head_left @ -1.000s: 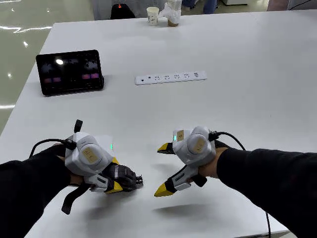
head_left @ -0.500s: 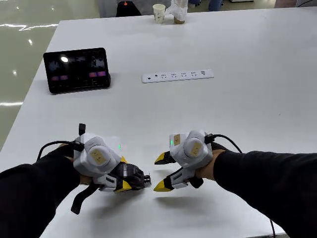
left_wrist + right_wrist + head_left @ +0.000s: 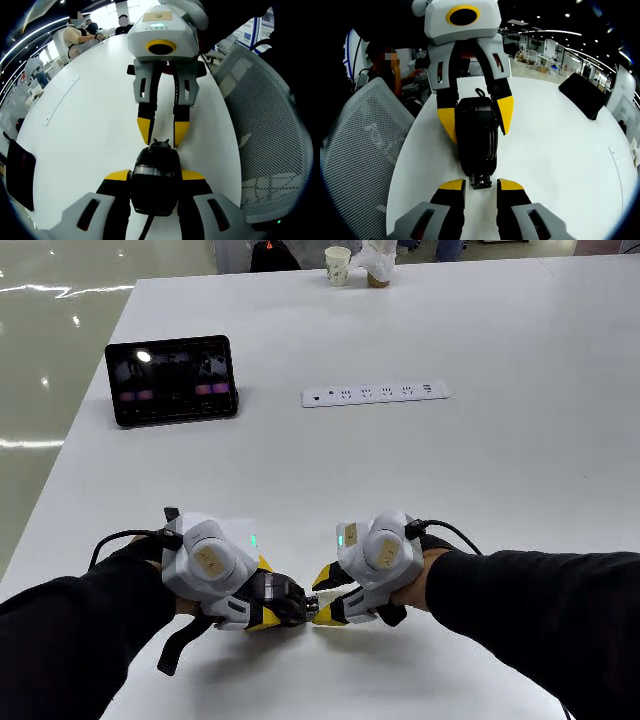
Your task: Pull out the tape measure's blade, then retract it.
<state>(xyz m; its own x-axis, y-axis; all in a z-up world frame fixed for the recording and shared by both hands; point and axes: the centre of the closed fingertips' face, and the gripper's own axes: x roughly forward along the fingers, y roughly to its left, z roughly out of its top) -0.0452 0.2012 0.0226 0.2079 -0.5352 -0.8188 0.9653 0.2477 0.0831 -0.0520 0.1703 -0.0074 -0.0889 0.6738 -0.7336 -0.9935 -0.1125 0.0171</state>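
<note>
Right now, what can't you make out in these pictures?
- Whether the right gripper grips the hook of the tape measure: right gripper view, gap too small to judge.
- Tape measure sides: left gripper view, covered by the jaws of the left gripper.
- Tablet screen: head view, blurred, glare.
- Paper cup contents: head view, too small.

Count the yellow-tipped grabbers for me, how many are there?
2. The left gripper, near the table's front edge, holds the tape measure; the right gripper faces it, fingers either side of the blade tip.
</note>
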